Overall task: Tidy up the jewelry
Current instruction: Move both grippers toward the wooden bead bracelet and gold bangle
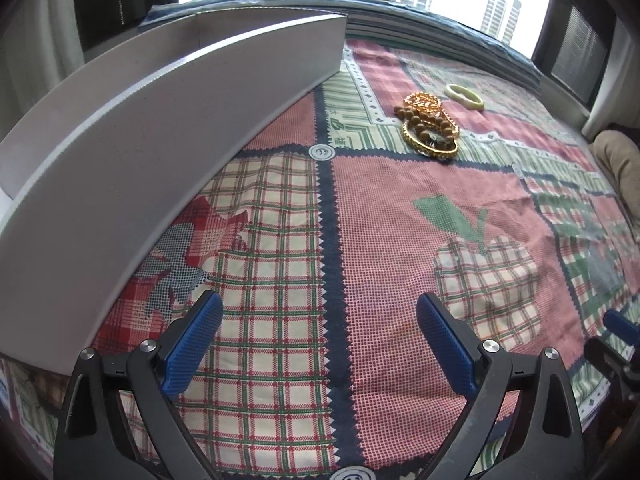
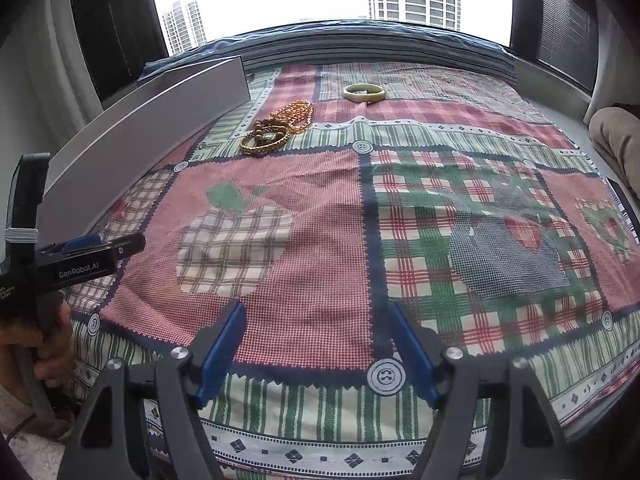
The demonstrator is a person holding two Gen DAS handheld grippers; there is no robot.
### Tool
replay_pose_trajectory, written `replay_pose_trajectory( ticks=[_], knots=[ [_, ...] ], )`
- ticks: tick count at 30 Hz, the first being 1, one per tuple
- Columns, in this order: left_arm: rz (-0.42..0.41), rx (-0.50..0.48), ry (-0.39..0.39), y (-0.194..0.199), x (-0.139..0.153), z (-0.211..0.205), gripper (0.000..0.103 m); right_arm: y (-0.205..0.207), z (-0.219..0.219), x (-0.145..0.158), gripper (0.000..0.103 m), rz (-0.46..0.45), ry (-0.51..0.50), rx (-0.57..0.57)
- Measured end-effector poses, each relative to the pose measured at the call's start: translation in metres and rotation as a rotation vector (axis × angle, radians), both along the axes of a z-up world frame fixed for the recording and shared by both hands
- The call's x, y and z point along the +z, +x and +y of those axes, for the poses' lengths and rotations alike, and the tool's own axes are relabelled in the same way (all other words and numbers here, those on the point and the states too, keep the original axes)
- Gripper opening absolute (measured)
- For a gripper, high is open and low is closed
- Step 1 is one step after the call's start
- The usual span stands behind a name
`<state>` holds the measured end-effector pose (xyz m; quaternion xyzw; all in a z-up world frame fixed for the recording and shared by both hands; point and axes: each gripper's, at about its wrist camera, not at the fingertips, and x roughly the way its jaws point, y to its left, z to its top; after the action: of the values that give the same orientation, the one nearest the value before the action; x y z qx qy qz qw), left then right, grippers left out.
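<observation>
Both grippers hover empty, left gripper (image 1: pixel 320 340) and right gripper (image 2: pixel 316 344) with jaws spread wide, while the gold bangle (image 2: pixel 265 141) sits tangled in beads just beside the white box (image 2: pixel 152 128), so pinch one rim cleanly.

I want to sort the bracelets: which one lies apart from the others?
The pale jade-coloured bangle lies alone on the cloth, farther back. The gold bangle, wooden bead bracelet and amber bead bracelets lie together.
</observation>
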<state>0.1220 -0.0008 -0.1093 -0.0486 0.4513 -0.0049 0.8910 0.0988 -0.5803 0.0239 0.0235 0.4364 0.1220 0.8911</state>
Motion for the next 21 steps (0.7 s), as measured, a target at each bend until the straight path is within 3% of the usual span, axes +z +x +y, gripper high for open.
replay_pose_trajectory(
  ticks=[21],
  knots=[
    [0.02, -0.178, -0.019, 0.03, 0.057, -0.043, 0.098, 0.002, -0.024, -0.006, 0.075, 0.007, 0.036, -0.038]
  ],
)
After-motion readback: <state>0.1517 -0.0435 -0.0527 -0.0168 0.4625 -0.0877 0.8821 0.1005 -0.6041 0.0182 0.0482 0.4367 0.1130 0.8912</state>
